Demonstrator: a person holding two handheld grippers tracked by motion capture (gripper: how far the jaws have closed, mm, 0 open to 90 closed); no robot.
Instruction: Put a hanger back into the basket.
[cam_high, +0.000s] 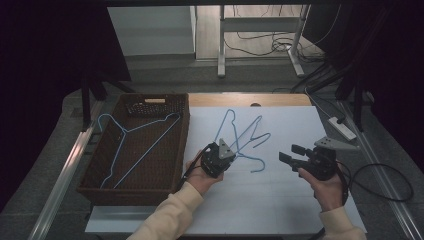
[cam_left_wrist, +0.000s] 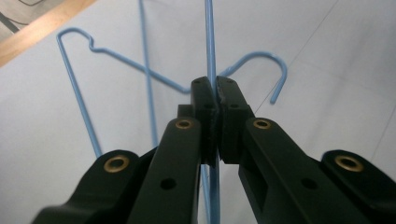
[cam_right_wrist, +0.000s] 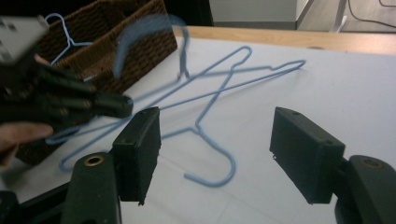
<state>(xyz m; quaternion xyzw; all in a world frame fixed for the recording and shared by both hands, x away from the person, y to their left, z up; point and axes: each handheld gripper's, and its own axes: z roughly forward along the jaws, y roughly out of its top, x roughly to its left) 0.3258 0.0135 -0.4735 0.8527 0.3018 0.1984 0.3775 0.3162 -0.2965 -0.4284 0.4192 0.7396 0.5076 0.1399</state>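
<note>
White tabletop at frame centre, left gripper clamped tight on one blue hanger, right gripper gaping empty at right, second hanger crossed beneath, third hanger in basket upper left: likely snag and drag on lifting.

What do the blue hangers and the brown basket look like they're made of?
Blue hangers: thin bent wire, probably metal under a smooth light-blue coating, judging by the narrow rod and tight hook bends. Brown basket: woven wicker or rattan, matte, with a visible weave on its walls.
</note>
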